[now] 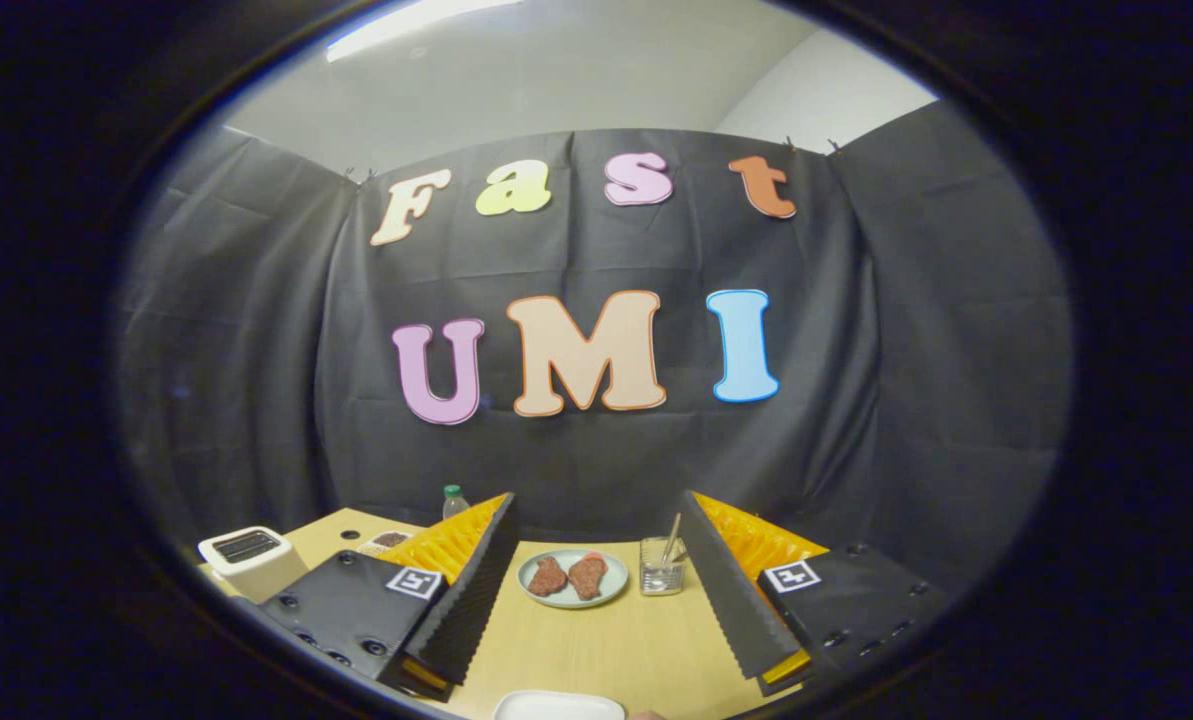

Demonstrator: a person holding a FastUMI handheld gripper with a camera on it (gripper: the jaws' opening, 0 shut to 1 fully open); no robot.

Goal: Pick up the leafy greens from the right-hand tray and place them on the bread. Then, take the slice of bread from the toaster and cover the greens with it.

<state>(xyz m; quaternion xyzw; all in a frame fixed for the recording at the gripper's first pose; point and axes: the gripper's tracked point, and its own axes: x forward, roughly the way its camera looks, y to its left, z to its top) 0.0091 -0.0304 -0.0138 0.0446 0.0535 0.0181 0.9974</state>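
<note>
My gripper [596, 522] is open wide and held above the wooden table [616, 650], with nothing between its fingers. A white toaster [241, 560] stands at the table's left edge, outside the left finger [461, 590]. Its top slot looks dark, and I cannot tell what is in it. Close under the gripper, between the two fingers, shows the rim of a white dish or tray [559, 706]. Its contents are hidden.
Beyond the fingers sits a pale green plate [606, 598] with two brown meat pieces. A glass [662, 572] holding a utensil stands just right of it. A small bottle with a green cap [454, 500] and a little dish of dark bits [388, 541] are behind the left finger.
</note>
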